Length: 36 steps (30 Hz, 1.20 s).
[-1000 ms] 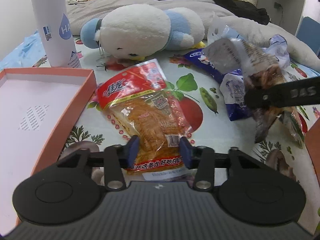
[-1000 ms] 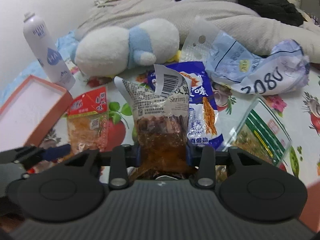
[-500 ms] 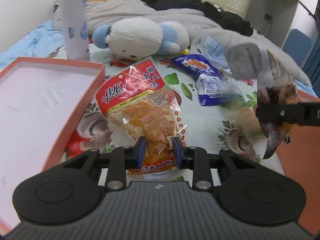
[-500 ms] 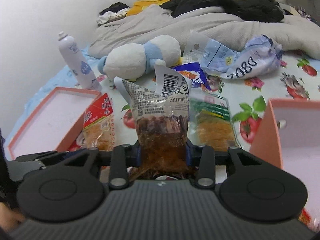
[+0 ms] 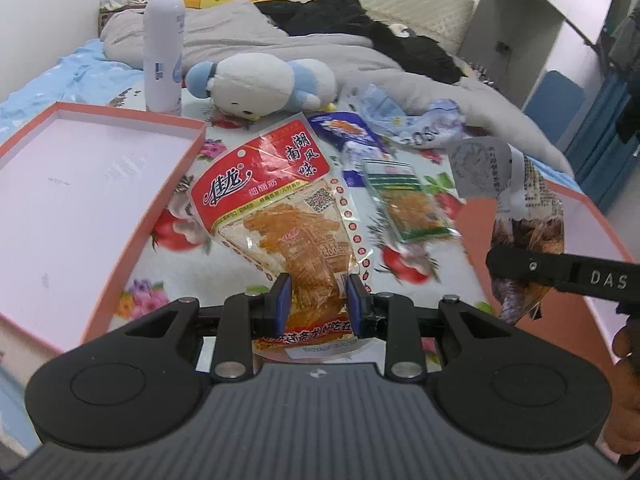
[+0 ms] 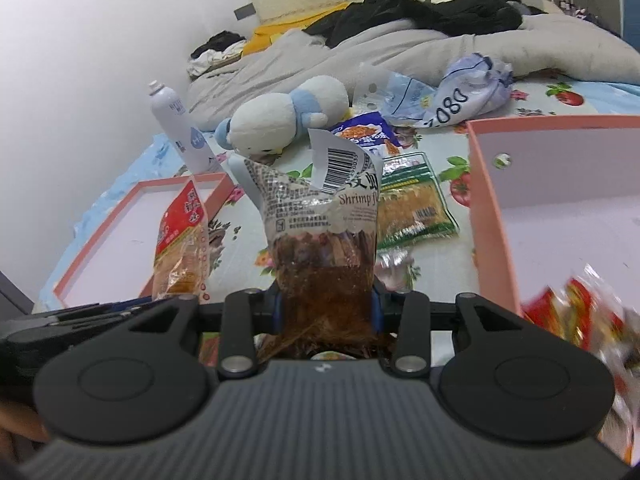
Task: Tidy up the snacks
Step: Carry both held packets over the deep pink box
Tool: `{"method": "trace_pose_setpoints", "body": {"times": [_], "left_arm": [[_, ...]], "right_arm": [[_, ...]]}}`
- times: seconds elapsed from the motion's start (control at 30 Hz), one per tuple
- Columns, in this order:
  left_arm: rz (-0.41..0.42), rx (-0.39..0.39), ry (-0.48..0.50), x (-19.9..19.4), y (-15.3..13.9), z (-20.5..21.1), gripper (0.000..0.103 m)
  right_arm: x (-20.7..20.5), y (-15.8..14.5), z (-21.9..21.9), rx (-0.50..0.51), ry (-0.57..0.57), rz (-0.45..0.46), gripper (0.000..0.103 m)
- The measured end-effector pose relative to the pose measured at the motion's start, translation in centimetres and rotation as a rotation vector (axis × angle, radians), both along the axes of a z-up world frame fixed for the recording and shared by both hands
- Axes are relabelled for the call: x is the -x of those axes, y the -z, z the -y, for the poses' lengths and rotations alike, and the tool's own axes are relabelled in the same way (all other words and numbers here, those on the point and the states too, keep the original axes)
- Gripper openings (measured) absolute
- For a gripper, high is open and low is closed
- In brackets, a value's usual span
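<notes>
My left gripper (image 5: 316, 300) is shut on a red-topped snack packet (image 5: 280, 200) and holds it off the table; the packet also shows in the right wrist view (image 6: 180, 240). My right gripper (image 6: 326, 308) is shut on a grey shrimp snack bag (image 6: 320, 232) with brown contents, held upright beside the right pink box (image 6: 560, 216). That bag also shows at the right of the left wrist view (image 5: 520, 208). A green snack packet (image 5: 408, 200) and a blue packet (image 5: 344, 128) lie on the table.
An empty pink box lid (image 5: 72, 208) lies at the left. A white plush toy (image 5: 260, 84), a white spray bottle (image 5: 164, 44) and crumpled blue-white bags (image 5: 416, 124) stand behind. Red packets (image 6: 576, 312) lie in the right box. Bedding lies beyond.
Both grippers have lifted and pulled back with their packets. The left closed further on the red packet. The right box has come into view beside the shrimp bag.
</notes>
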<state>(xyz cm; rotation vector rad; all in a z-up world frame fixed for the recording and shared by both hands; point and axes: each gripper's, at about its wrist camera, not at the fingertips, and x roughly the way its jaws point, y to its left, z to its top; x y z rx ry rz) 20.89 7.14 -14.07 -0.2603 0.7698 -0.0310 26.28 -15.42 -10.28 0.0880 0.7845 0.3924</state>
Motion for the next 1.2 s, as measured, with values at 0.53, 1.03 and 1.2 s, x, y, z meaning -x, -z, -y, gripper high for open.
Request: {"method": "trace_pose_setpoints", "body": {"times": [0.53, 1.03, 1.2], "left_arm": [[0.079, 0.053, 0.083, 6.9, -5.5, 4.5, 0.033], [0.117, 0.099, 0.236, 10.8, -8.2, 10.0, 0.033], [0.123, 0.119, 0.283, 11.5, -8.8, 11.5, 0.033]], "right_arm": [[10.0, -3.9, 3.1, 0.003, 0.097, 0.123, 0.042], [15.6, -5.4, 7.1, 0.023, 0.201, 0.149, 0.042], [16.9, -5.9, 8.8, 0.031, 0.259, 0.16, 0.042]]}}
